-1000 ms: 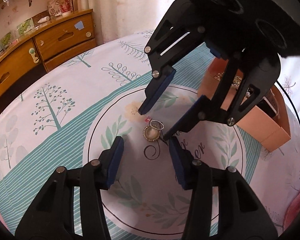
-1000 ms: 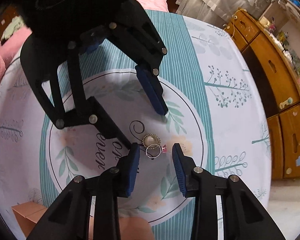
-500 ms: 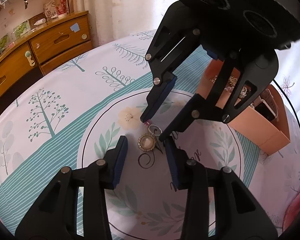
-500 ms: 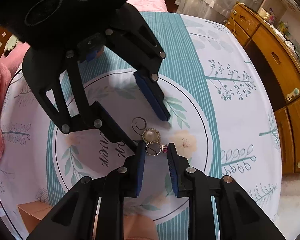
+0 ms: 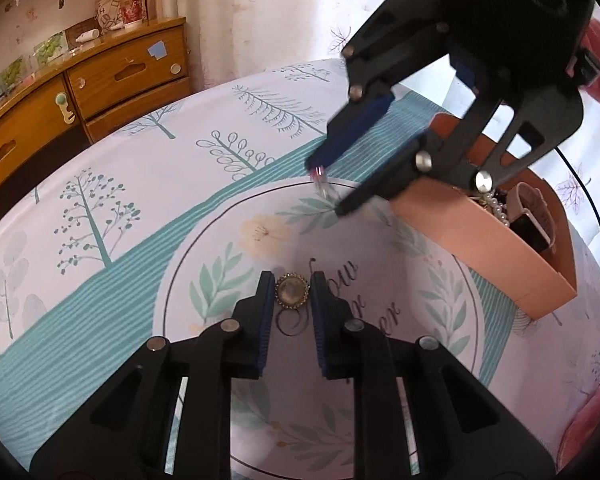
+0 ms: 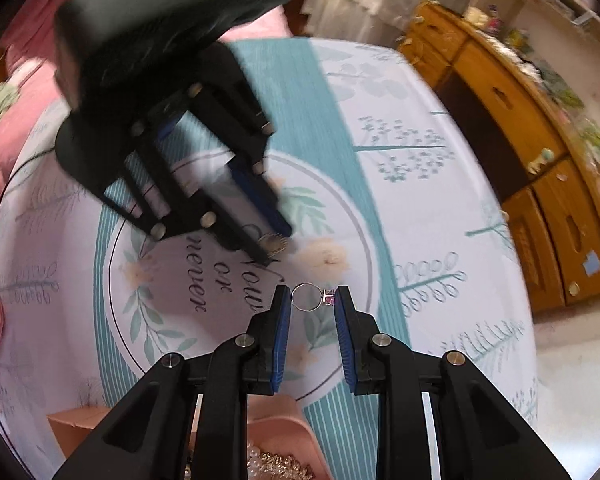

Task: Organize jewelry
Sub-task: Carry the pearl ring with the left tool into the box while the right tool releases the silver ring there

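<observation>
Right gripper (image 6: pixel 313 302) is pinching the ring (image 6: pixel 309 298) crosswise, off the cloth; pink box (image 6: pixel 280 432) lying just below it, lower centre of frame. Left gripper (image 5: pixel 292 294), jaws just closing narrow, is clamping the brooch (image 5: pixel 292 293) (mid-frame, on cloth).

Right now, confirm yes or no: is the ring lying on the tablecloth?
No, the ring is pinched between the right claw's pads, lifted above the tablecloth.
</observation>
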`<state>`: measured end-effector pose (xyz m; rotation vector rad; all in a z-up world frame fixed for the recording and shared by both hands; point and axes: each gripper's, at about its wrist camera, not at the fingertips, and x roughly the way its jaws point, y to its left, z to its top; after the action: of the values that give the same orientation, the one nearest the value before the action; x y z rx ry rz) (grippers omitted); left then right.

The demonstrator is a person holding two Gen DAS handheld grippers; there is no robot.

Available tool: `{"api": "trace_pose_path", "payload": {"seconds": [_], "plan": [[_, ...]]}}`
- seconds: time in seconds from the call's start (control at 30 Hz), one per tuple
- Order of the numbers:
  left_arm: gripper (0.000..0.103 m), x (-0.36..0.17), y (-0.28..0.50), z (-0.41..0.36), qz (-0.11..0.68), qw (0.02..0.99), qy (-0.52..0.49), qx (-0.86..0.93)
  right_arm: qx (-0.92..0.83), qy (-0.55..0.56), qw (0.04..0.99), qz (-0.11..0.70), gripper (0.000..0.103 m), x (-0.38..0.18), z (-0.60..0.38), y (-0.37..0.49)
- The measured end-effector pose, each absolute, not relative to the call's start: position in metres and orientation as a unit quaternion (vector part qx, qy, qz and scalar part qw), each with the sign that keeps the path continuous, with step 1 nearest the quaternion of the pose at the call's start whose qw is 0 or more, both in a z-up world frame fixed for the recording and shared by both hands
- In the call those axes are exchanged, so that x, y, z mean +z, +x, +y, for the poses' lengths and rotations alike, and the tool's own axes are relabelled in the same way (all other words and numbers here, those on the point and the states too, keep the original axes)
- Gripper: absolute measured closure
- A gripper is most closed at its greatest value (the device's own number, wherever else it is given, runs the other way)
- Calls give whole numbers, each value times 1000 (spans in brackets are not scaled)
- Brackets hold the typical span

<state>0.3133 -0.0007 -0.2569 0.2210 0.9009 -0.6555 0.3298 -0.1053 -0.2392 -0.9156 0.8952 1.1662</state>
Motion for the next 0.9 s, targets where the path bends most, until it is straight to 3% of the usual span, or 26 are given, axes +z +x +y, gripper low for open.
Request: {"api": "trace_pose_path", "payload": {"seconds": [0.43,0.77,0.9], "plan": [[88,-207,270,-16,388,857,31,-339,310,-140,830,441,81,-175,-180,279],[88,-176,237,-66,374,836,-39,-399,111,68,872,472,81,-156,-272,175],[87,-171,228,-88,369,836,-33,-405,50,101,877,467,81,-161,-298,144]]}}
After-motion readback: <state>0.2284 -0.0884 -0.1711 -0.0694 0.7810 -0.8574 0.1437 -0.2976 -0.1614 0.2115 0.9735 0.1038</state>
